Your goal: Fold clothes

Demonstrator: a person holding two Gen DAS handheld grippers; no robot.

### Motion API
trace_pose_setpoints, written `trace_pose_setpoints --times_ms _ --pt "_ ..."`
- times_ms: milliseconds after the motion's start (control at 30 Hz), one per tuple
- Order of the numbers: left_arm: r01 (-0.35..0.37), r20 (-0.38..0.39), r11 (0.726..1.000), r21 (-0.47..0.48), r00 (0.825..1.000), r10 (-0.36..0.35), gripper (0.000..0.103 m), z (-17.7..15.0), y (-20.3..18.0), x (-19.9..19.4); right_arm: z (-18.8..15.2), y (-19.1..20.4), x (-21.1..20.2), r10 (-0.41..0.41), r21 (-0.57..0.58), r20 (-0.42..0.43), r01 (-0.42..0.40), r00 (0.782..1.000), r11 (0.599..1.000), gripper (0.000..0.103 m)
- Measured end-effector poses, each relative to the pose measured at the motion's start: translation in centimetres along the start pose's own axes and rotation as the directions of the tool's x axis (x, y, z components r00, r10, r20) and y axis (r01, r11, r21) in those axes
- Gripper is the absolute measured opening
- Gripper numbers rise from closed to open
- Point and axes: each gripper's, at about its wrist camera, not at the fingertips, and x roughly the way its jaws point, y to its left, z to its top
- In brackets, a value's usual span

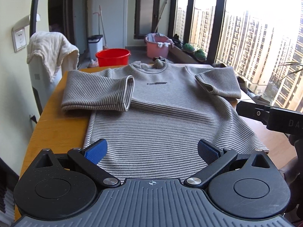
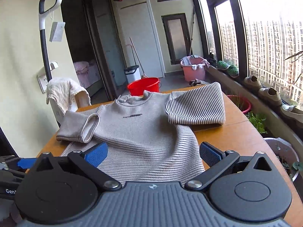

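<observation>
Left gripper and right gripper, side by side, jaws spread wide, nothing between them.

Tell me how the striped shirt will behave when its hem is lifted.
Likely floppy: the striped shirt already lies rumpled with soft creases. Probably light, being a thin knit. It may slide somewhat on the smooth wooden table, so both sleeves could drag along.

Soft ribbed knit on the striped sweater, matt and a bit fuzzy. Smooth orange-toned wood on the table, slight sheen. Left gripper in matt black plastic with shiny metal rivets, blue pads finely textured like rubber. Same build on the right gripper. Glossy red plastic on the bucket. Crinkly off-white cloth for the towel.
</observation>
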Motion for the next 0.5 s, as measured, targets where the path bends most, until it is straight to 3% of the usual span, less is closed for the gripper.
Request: trace_pose_setpoints --times_ms 67,133,267,300,500 --pt "-0.017 -0.03 1.0 -0.02 0.999 0.017 0.103 0.6 0.3 1.6 0.5 -0.5 1.7 0.049 0.054 -0.025 -0.048 0.998 0.997 0.103" --pt "-0.018 -0.068 0.999 -0.051 0.998 0.015 0.103 0.5 0.7 3.0 0.4 -0.6 3.5 0.091 0.095 -0.107 -0.081 0.99 0.992 0.103" --pt "0.022 -0.153 0.992 -0.121 0.987 -0.041 0.103 -0.7 1.6 4.8 -1.3 -1.1 6.0 0.104 0.166 -0.245 -0.064 0.964 0.984 0.103" --pt "0.016 -0.119 0.994 -0.111 0.993 -0.029 0.103 -1.0 1.6 4.5 -1.7 -1.2 6.1 0.104 0.166 -0.253 -0.063 0.962 0.984 0.103" --pt "0.002 -0.113 1.0 -0.024 0.994 -0.004 0.103 -2.0 0.7 4.4 -2.7 -1.2 5.3 0.112 0.105 -0.257 -0.088 0.96 0.991 0.103"
